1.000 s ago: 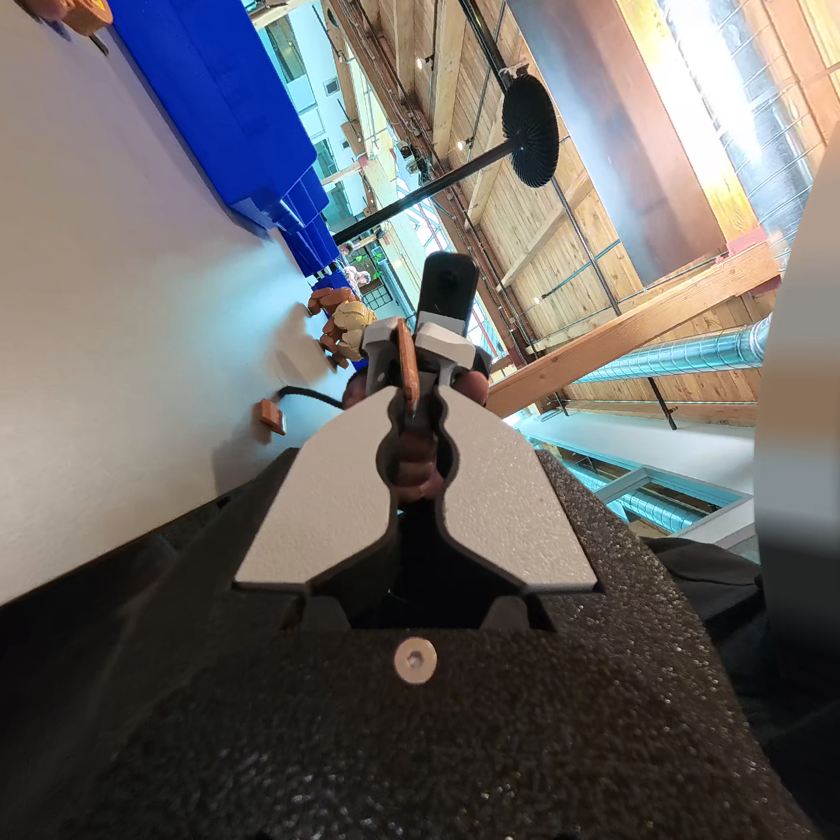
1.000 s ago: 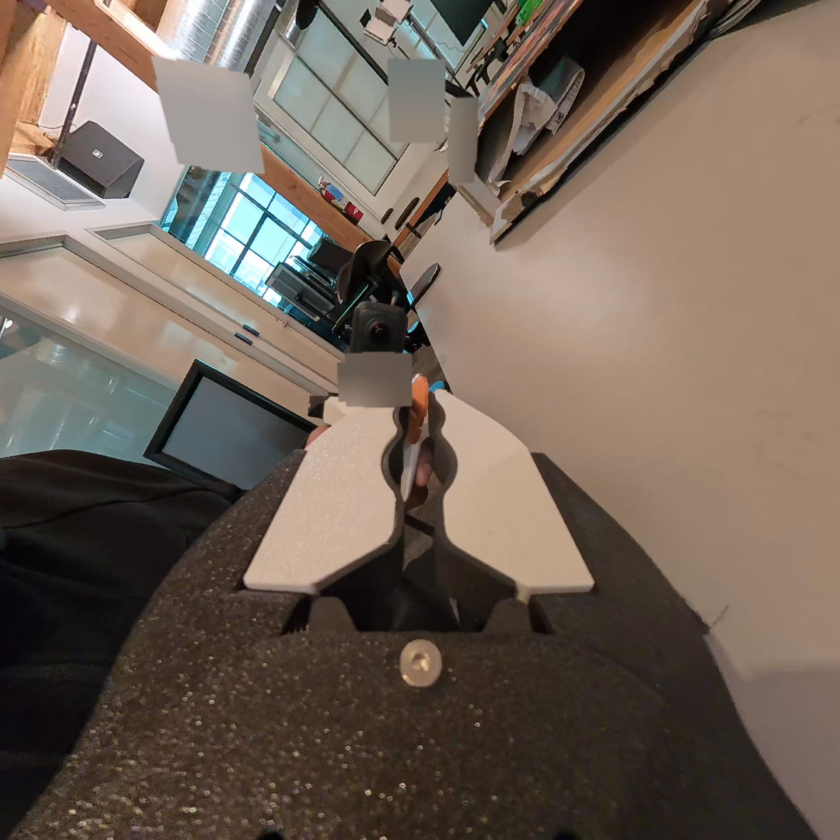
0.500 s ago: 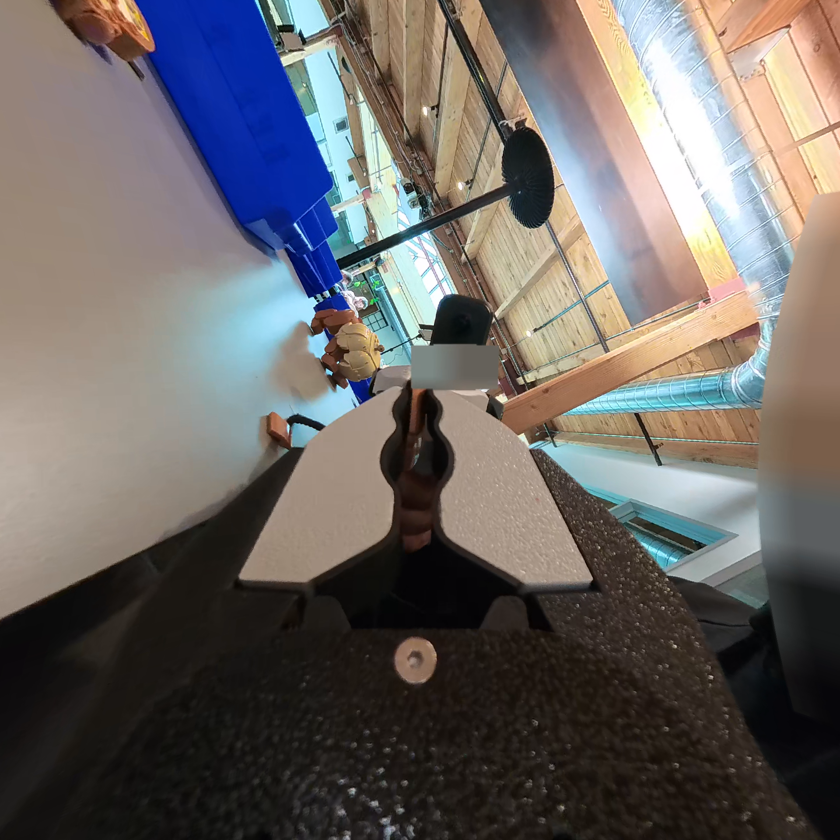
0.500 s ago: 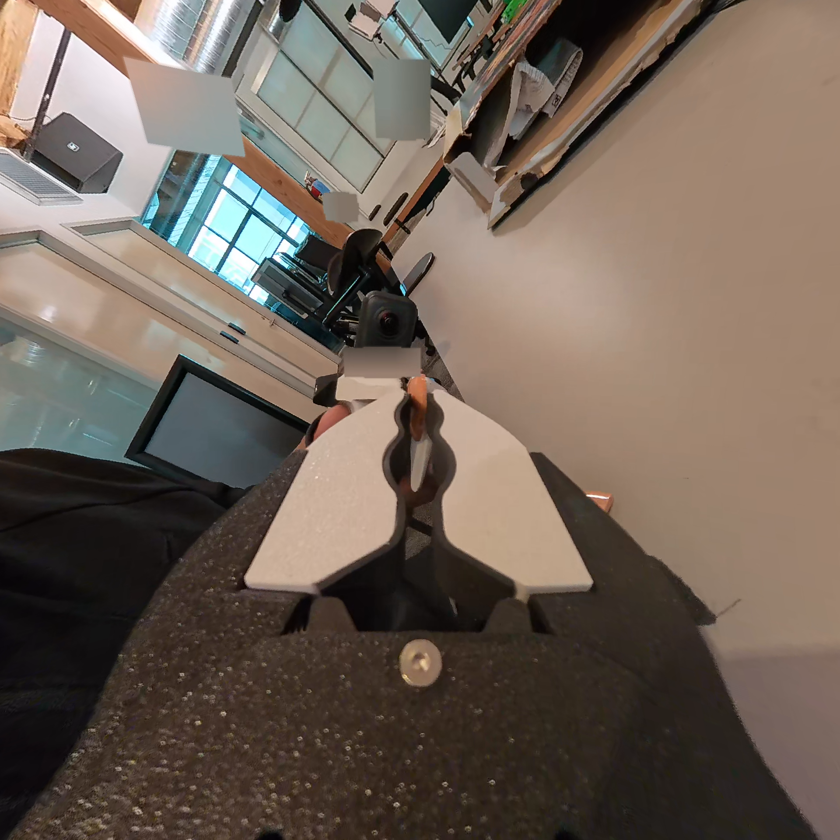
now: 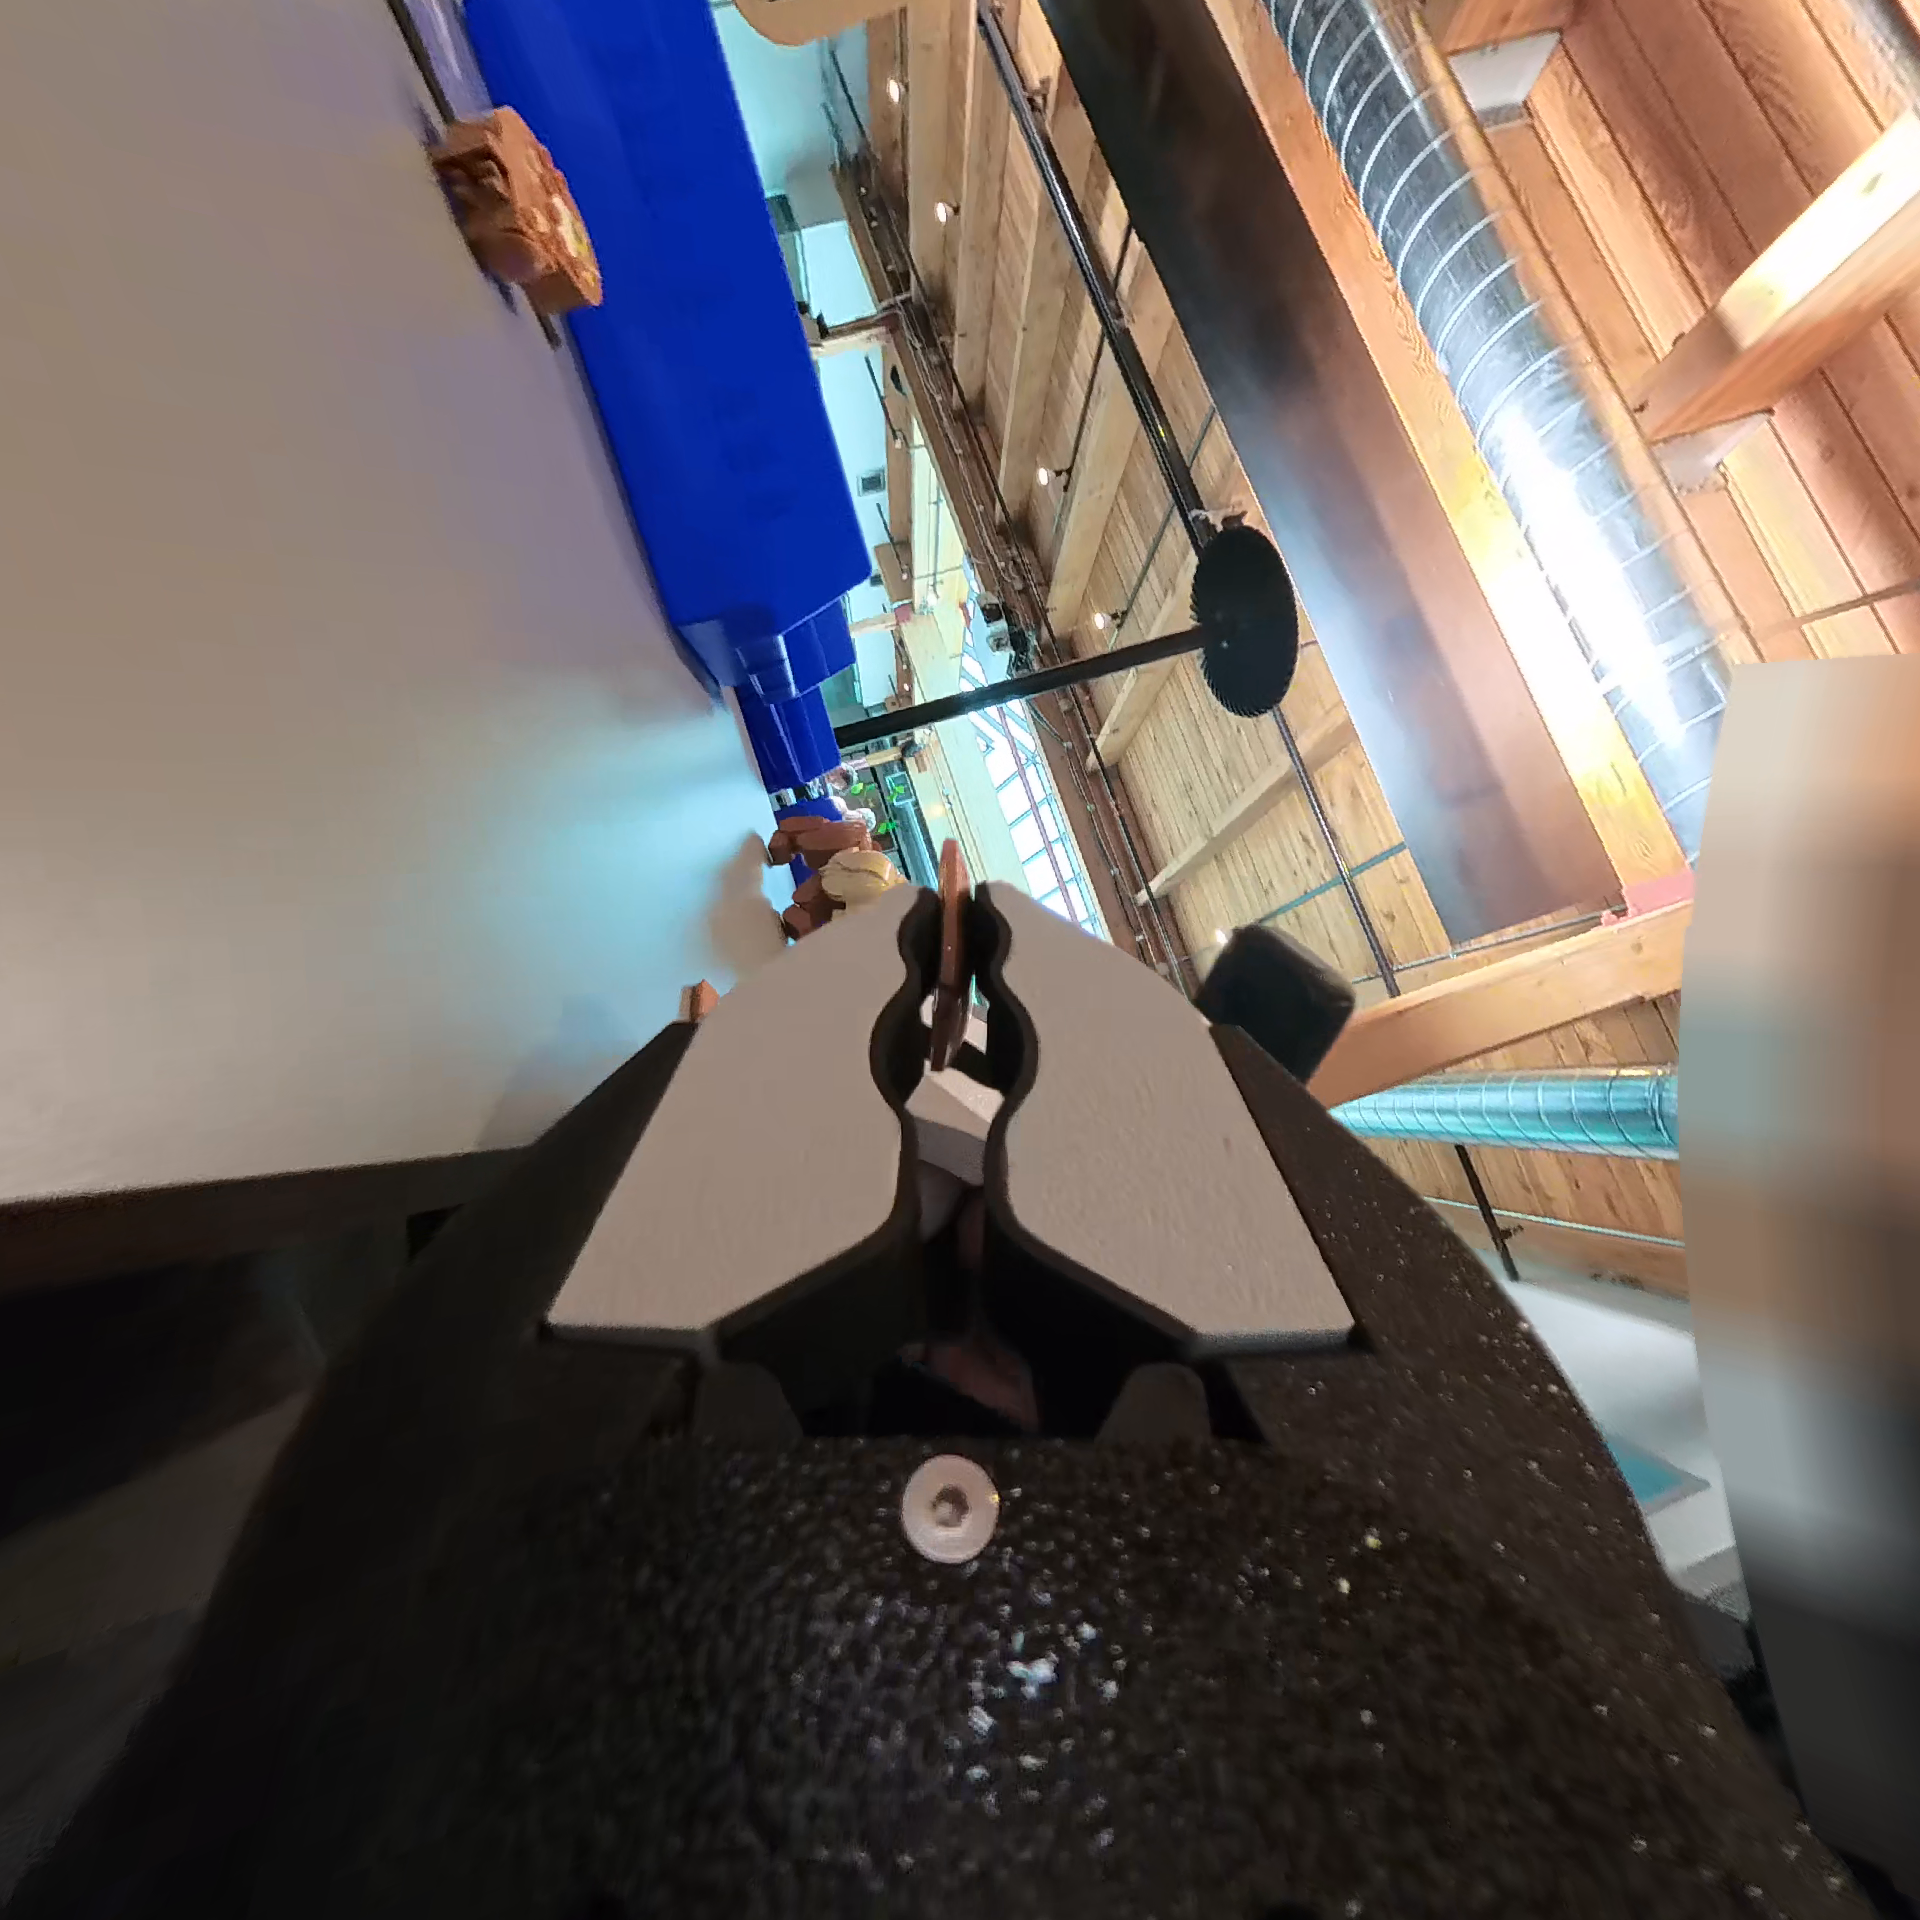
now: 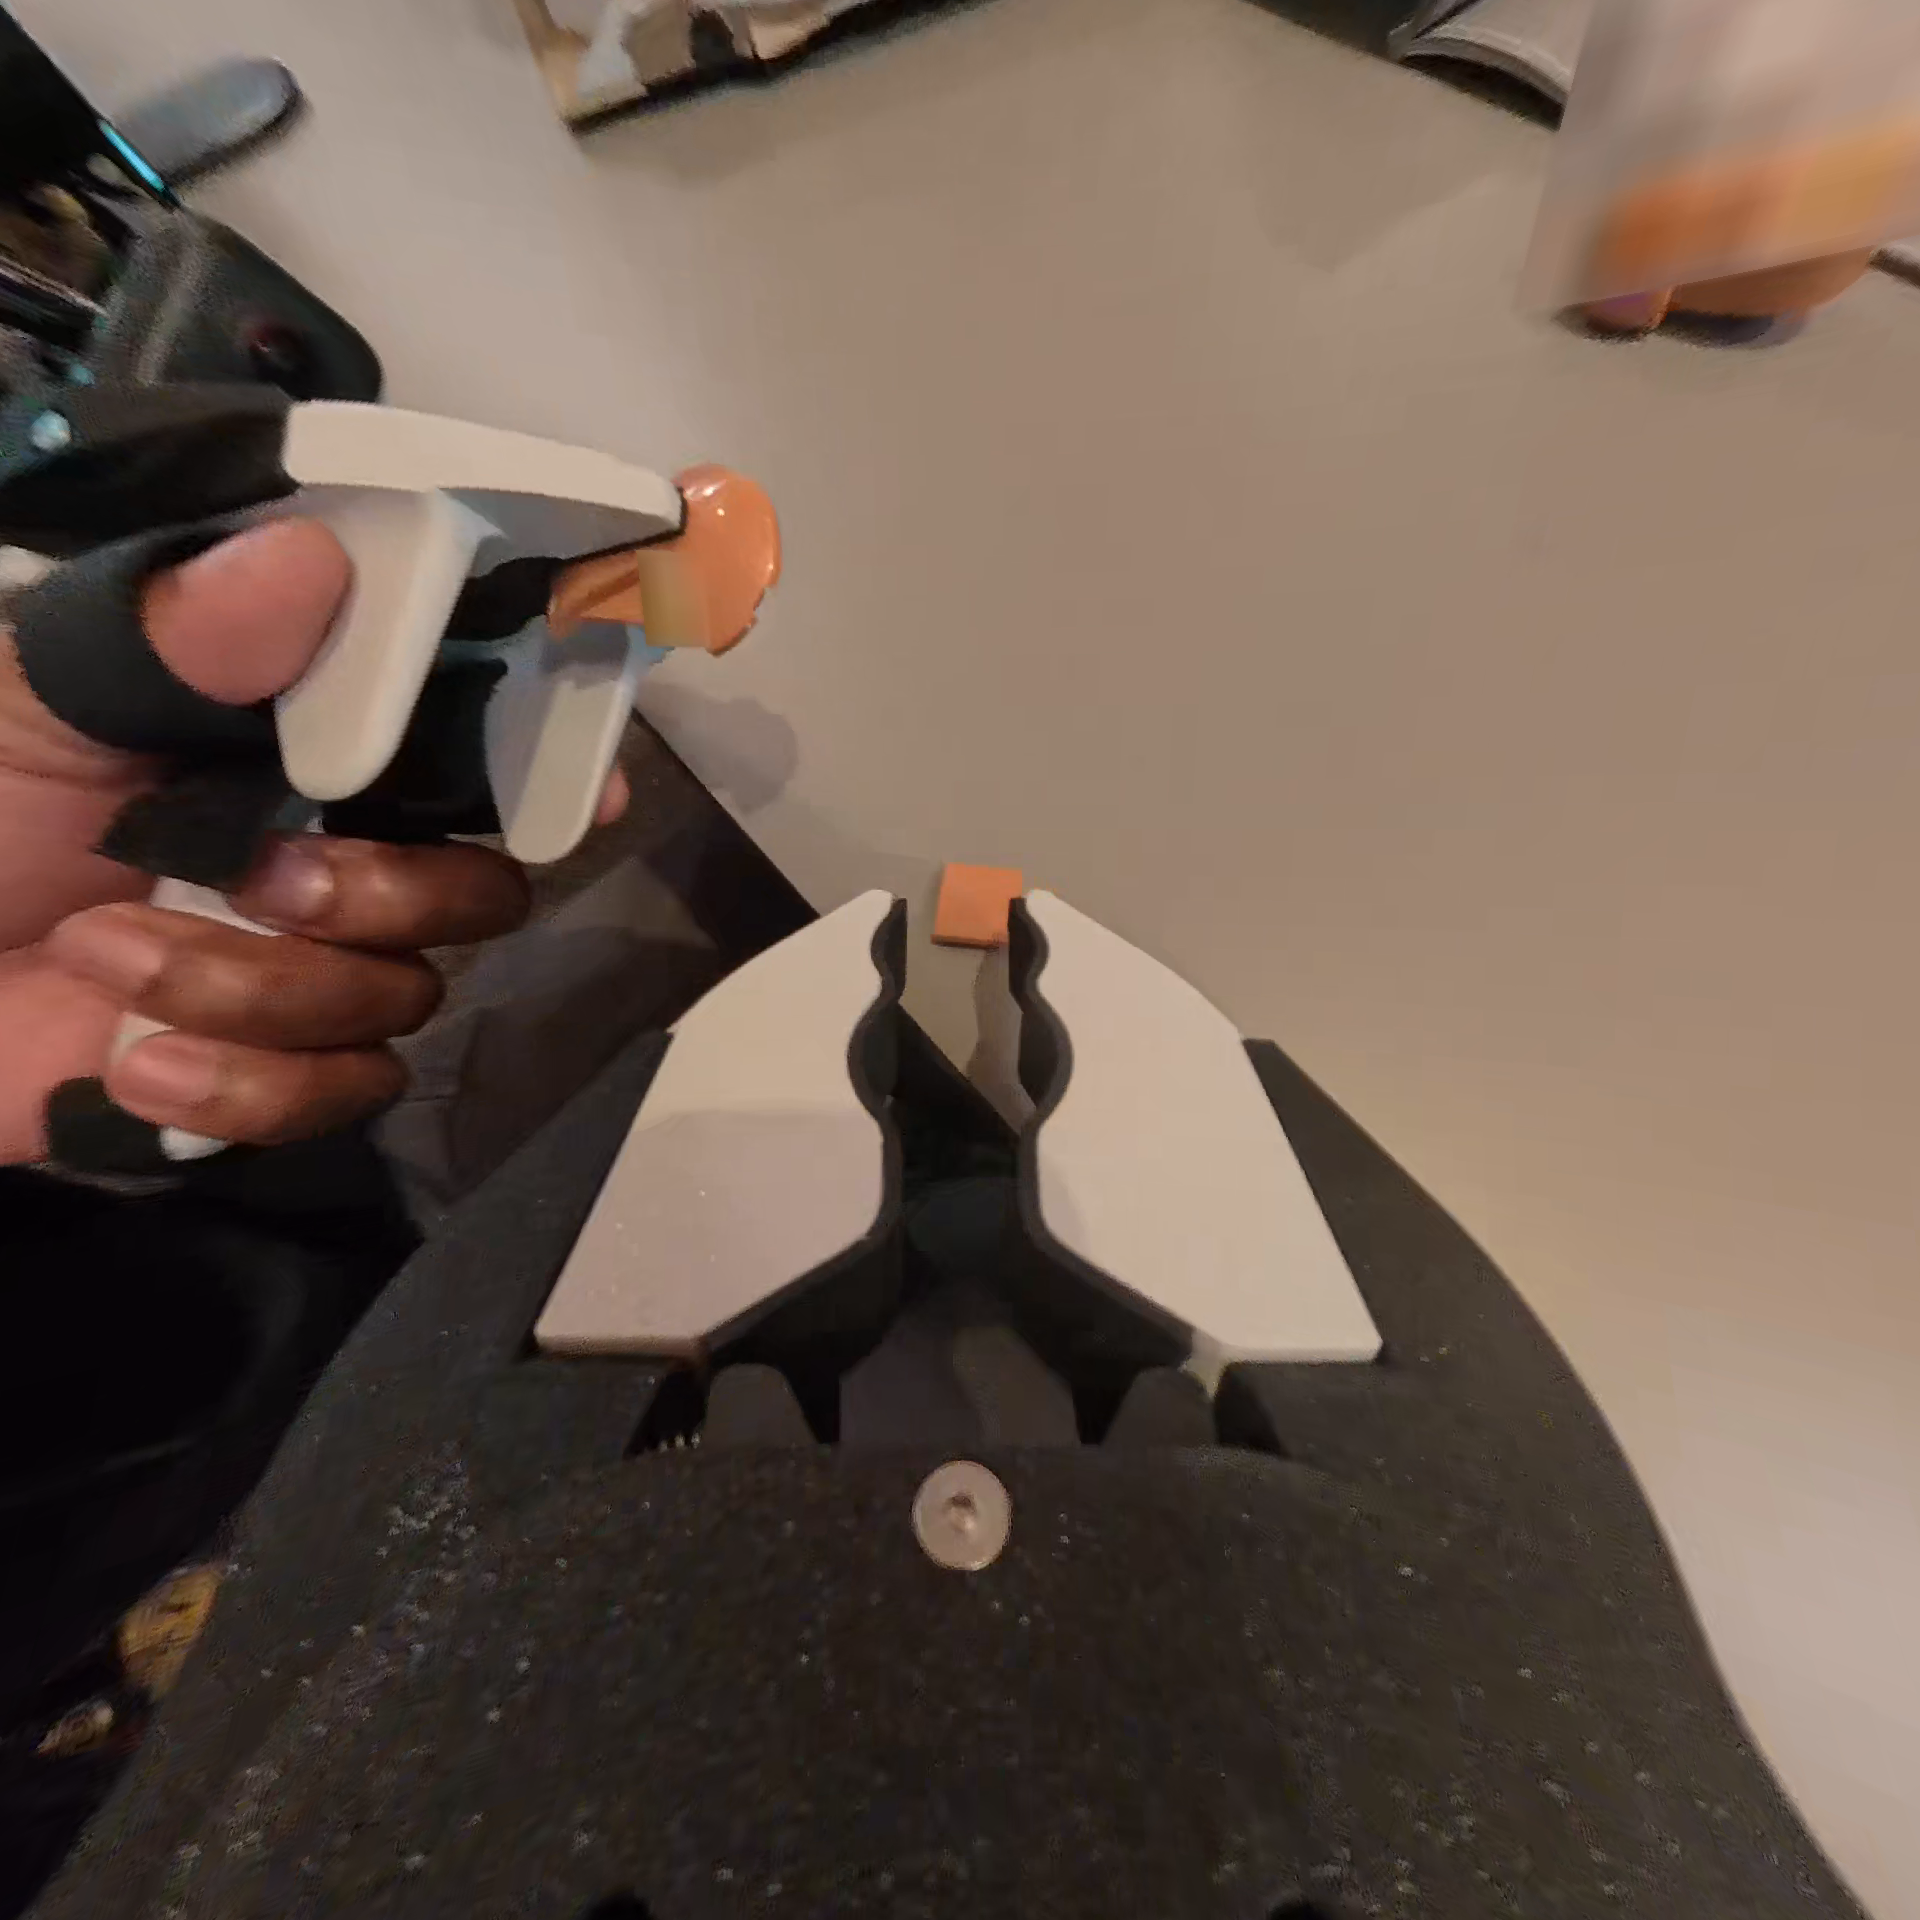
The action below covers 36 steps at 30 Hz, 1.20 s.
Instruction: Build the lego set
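A thin brown piece is pinched edge-on in the left tool, above the worktop. The right tool, narrowly parted and empty, is poised over a small tile lying there. The tile could be skidded away by a misaligned closing, or the thin piece twisted loose.

In the right wrist view, on the surface: a small square piece, just beyond the right tool, in line with the gap of its parted tips. Up and to the left, above the surface: the left tool, tips clamped on a flat piece.

In the left wrist view, just past the clamped tips: a cluster of pieces on the surface, with one lone piece nearer. Farther back, another small build beside a row of bins.
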Each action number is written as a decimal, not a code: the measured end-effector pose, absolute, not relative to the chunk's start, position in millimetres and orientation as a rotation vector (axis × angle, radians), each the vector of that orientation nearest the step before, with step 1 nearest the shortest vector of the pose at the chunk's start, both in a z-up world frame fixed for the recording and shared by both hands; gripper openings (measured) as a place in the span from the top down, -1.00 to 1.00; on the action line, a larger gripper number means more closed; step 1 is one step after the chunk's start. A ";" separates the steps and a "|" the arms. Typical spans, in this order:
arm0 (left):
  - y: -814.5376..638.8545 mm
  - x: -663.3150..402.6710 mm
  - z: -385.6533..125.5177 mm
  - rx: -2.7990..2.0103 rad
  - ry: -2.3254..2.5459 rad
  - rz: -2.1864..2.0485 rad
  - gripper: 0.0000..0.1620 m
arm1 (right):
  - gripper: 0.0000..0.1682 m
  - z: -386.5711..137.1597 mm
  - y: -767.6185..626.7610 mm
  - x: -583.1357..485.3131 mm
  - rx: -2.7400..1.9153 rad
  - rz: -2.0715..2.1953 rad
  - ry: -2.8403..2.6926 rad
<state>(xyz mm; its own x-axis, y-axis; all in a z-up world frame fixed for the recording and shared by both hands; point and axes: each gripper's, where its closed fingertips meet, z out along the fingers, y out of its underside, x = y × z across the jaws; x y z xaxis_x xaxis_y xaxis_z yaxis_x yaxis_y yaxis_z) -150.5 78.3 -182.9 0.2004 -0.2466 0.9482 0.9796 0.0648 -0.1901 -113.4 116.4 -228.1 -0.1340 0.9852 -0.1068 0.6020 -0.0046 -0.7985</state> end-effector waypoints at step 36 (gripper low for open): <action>79.0 -163.2 -170.7 -0.955 -0.988 -1.171 0.94 | 0.81 -145.0 94.5 -139.5 -1.525 2.220 -1.433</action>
